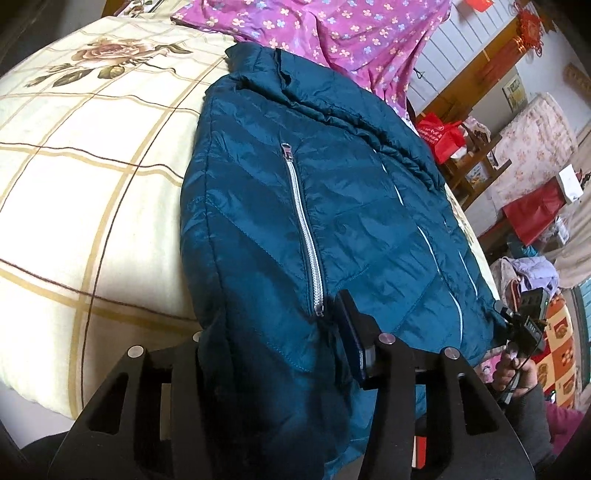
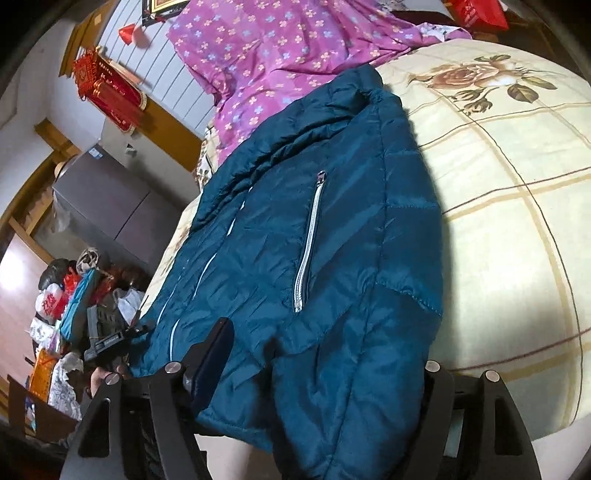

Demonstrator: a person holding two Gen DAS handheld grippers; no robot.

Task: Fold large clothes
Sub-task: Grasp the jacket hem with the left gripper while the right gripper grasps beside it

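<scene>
A teal puffer jacket [image 1: 332, 184] [image 2: 332, 240] lies front up on the bed, collar at the far end and its silver pocket zips [image 1: 303, 229] showing. Its near hem hangs over the bed edge. My left gripper [image 1: 273, 325] is shut on a bunch of the hem; one finger [image 1: 351, 332] shows and fabric hides the other. My right gripper [image 2: 321, 343] is shut on the hem at the other corner, with one finger [image 2: 218, 350] visible. Each wrist view also shows the other gripper at the far hem corner, held by a hand [image 1: 513, 365].
The bed has a cream plaid cover with a rose print [image 1: 92, 166] [image 2: 498, 184]. A purple floral cloth [image 1: 332, 33] [image 2: 258, 48] lies beyond the collar. Red bags [image 1: 439, 136], a grey cabinet [image 2: 110, 206] and floor clutter [image 2: 74, 302] flank the bed.
</scene>
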